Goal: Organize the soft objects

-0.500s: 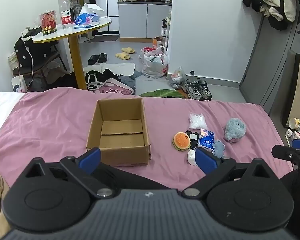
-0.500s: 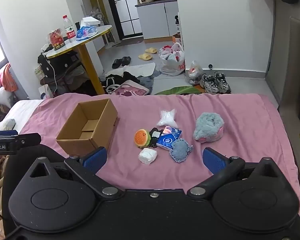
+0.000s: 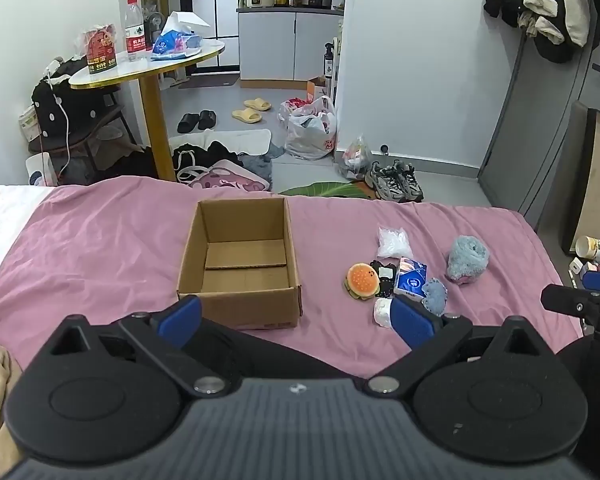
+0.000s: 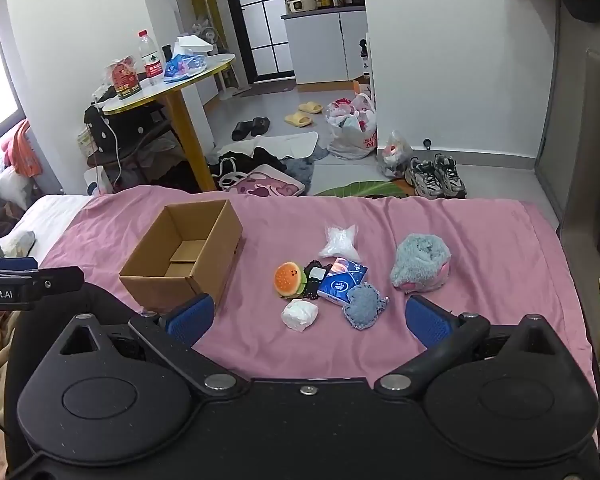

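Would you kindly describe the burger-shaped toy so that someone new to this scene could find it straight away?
On the pink bedspread, look right of the open brown cardboard box to the small cluster of soft items. The round orange burger-shaped plush toy sits at the cluster's left edge, nearest the box. It alone is orange, with a green layer.

The bed cover (image 4: 480,240) is pink. The box (image 4: 188,256) is brown. The burger toy (image 4: 289,278) is orange with a green edge. The tissue pack (image 4: 342,280) is blue. The fluffy toy (image 4: 420,262) is grey-blue with pink underneath. The small bundle (image 4: 299,314) is white. The gripper pads (image 4: 428,326) are blue.
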{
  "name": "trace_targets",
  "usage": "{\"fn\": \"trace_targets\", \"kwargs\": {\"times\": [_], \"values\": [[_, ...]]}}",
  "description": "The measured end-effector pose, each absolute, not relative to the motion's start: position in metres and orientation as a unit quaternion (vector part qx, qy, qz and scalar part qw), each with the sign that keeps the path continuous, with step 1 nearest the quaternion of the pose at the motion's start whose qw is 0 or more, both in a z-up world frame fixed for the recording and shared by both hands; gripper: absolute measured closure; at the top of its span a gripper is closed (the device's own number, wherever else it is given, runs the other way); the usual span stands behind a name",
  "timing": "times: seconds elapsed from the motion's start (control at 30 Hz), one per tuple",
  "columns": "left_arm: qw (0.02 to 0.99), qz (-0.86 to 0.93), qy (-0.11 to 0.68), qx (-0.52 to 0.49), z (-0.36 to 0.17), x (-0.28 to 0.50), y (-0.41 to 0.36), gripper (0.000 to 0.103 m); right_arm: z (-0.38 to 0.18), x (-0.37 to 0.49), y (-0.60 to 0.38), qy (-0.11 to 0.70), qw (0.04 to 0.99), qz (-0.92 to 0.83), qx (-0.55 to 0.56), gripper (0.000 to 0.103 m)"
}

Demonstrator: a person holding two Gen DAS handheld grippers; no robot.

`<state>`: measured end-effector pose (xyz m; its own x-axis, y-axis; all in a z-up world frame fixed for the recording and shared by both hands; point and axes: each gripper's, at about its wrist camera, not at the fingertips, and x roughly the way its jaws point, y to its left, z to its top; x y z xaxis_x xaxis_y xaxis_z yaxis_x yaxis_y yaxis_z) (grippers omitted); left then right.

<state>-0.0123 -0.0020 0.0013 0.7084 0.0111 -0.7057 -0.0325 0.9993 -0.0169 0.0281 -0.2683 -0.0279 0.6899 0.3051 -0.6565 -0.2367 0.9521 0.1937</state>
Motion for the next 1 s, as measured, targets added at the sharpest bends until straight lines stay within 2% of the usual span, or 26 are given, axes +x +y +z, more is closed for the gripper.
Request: {"fn": "trace_targets", "kwargs": {"times": [1.0], "values": [[0.929, 0.018, 0.37, -0.011, 0.013, -0.031, 0.002, 0.003, -0.019, 0.016, -0.265, 0.352, 0.922, 0.159, 0.031, 0.0]]}}
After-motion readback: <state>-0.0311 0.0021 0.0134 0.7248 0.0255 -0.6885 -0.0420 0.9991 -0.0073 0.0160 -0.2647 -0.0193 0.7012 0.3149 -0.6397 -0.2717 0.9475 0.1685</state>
